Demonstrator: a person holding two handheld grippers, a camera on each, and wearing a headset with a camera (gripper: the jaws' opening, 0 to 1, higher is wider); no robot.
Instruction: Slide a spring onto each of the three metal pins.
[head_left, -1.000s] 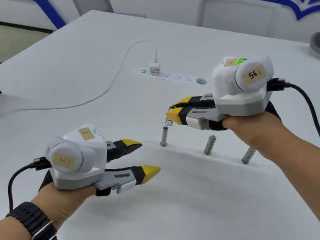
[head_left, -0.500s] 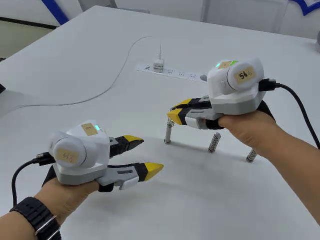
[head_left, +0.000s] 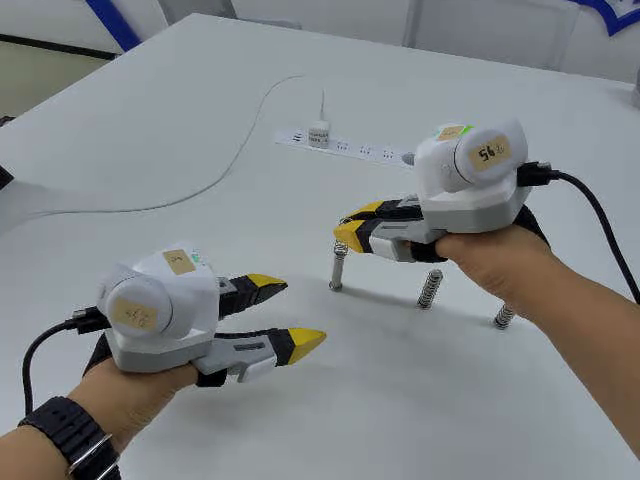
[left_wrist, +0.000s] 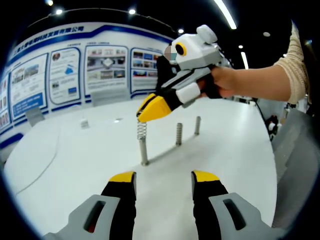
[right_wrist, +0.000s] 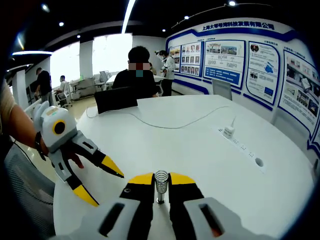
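Right gripper (head_left: 347, 232) pinches spring (left_wrist: 142, 130) atop a pin (left_wrist: 144, 152) (left gripper (head_left: 303, 311) gapes).

The left hand (head_left: 125, 395) holds the left gripper (head_left: 302, 310) low, its yellow-tipped fingers spread wide apart. The right hand (head_left: 495, 255), with its arm reaching in from the right, holds the right gripper (head_left: 340, 228) higher, with the fingers pinched close around a spring (right_wrist: 161, 181).
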